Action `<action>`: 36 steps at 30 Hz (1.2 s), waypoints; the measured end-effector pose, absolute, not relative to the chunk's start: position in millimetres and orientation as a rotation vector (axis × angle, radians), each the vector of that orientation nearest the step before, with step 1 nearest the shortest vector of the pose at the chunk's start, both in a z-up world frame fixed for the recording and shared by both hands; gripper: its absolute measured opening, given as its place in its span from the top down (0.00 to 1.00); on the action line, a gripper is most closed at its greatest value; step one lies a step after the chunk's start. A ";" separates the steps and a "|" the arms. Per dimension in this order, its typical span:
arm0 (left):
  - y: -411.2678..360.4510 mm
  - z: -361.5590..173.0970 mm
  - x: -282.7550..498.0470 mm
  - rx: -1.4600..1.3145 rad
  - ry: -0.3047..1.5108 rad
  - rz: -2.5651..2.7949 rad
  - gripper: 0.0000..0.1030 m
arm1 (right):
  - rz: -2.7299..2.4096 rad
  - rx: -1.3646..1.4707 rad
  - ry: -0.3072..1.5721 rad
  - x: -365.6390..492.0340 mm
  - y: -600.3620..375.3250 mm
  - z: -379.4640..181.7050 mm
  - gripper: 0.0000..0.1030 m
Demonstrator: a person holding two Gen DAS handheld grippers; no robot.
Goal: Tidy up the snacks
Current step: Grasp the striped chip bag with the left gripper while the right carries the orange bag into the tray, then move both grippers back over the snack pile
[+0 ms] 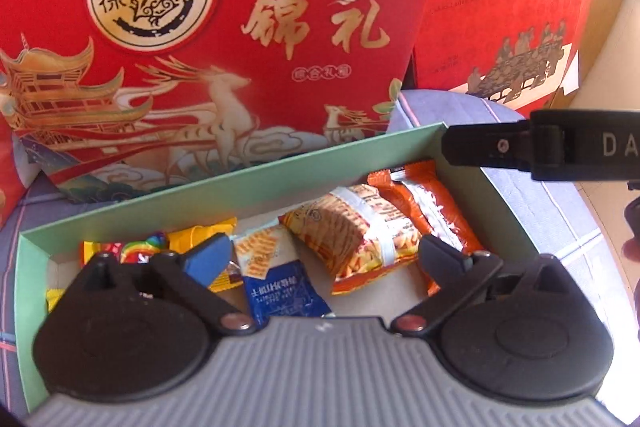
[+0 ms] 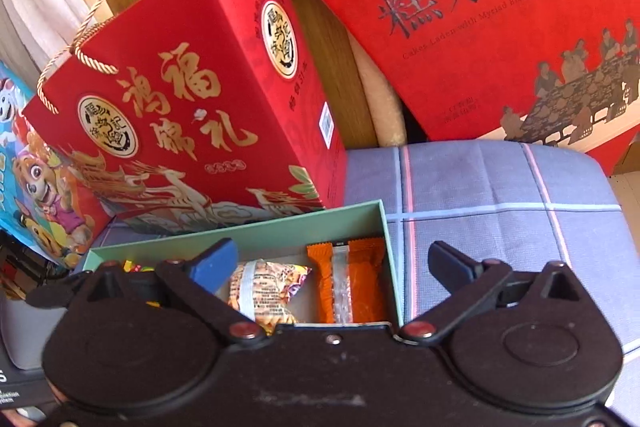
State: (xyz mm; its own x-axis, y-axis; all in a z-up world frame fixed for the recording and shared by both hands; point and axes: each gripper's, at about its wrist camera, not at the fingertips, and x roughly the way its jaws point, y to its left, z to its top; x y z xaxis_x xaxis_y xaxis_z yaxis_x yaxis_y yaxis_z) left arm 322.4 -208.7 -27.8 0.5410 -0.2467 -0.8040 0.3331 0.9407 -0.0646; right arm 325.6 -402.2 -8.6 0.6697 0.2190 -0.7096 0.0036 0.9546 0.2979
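A pale green open box lies on a plaid cloth and holds several snack packets. Among them are an orange wrapper, an orange-and-white crisps bag, a blue-and-white cracker pack and yellow and rainbow sweets. My left gripper hangs open over the box's middle, nothing pinched between its pads. My right gripper is open too, spanning the box's right end above the orange wrapper and the crisps bag. A black finger of the right gripper reaches in over the box's right corner.
A red gift box with gold rope handles stands right behind the green box. A larger red gift bag leans at the back right. Blue plaid cloth stretches to the right of the box. A cartoon-printed bag is at the left.
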 end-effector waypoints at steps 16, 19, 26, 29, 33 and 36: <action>-188.2 2.9 256.7 0.074 0.946 -0.374 0.00 | 0.086 0.315 0.853 236.7 -408.5 12.6 0.00; -183.6 9.6 235.4 0.073 0.939 -0.391 0.00 | 0.088 0.323 0.852 213.1 -409.5 15.6 0.00; -173.4 15.8 179.6 0.089 0.926 -0.452 0.00 | 0.074 0.341 0.864 166.6 -418.1 7.9 0.00; -171.8 10.0 158.6 0.114 0.934 -0.474 0.00 | 0.066 0.362 0.880 148.3 -421.8 -2.1 0.00; -173.0 -5.0 138.3 0.175 0.951 -0.499 0.00 | 0.067 0.405 0.903 125.6 -422.4 -16.9 0.00; -172.0 -20.3 130.0 0.212 0.971 -0.505 0.00 | 0.070 0.423 0.917 110.0 -418.9 -27.4 0.00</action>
